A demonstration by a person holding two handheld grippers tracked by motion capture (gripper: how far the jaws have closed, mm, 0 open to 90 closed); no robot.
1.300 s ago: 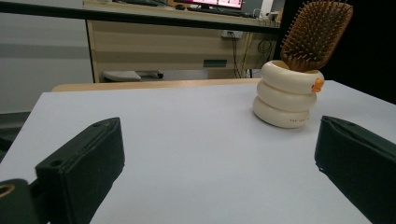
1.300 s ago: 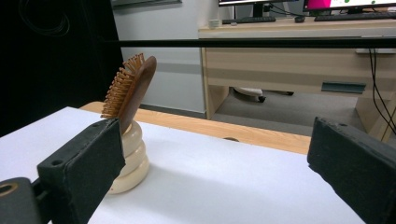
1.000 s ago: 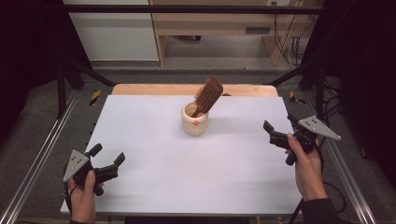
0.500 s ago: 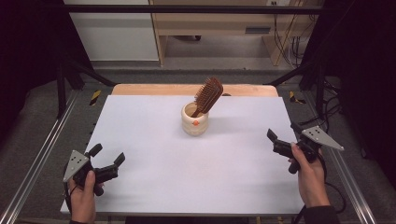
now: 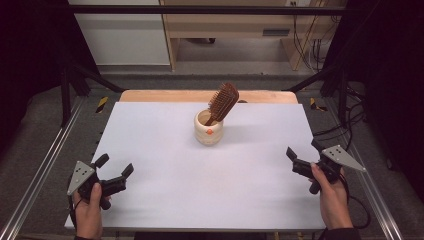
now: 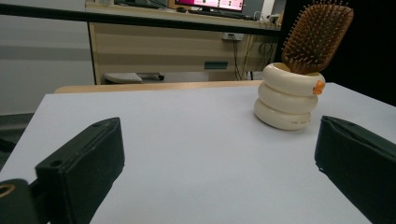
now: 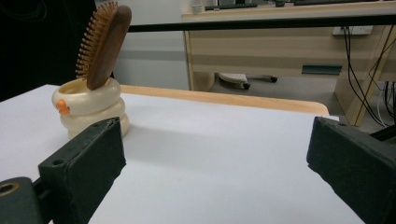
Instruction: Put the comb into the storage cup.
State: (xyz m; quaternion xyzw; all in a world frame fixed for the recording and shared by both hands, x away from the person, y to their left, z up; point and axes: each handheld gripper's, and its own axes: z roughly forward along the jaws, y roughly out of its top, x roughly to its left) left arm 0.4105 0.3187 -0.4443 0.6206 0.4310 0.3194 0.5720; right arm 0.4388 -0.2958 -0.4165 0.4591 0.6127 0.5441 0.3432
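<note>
Near the far middle of the white table top, a cream ceramic holder shaped like stacked rings is seen standing upright, marked with a small orange spot on its front. A brown wooden paddle hairbrush is propped in it, handle down, head tilted toward the right. The left gripper is held at the near left corner with jaws spread wide, gripping nothing. The right gripper is held near the right edge, jaws likewise apart and empty, well apart from the holder.
</note>
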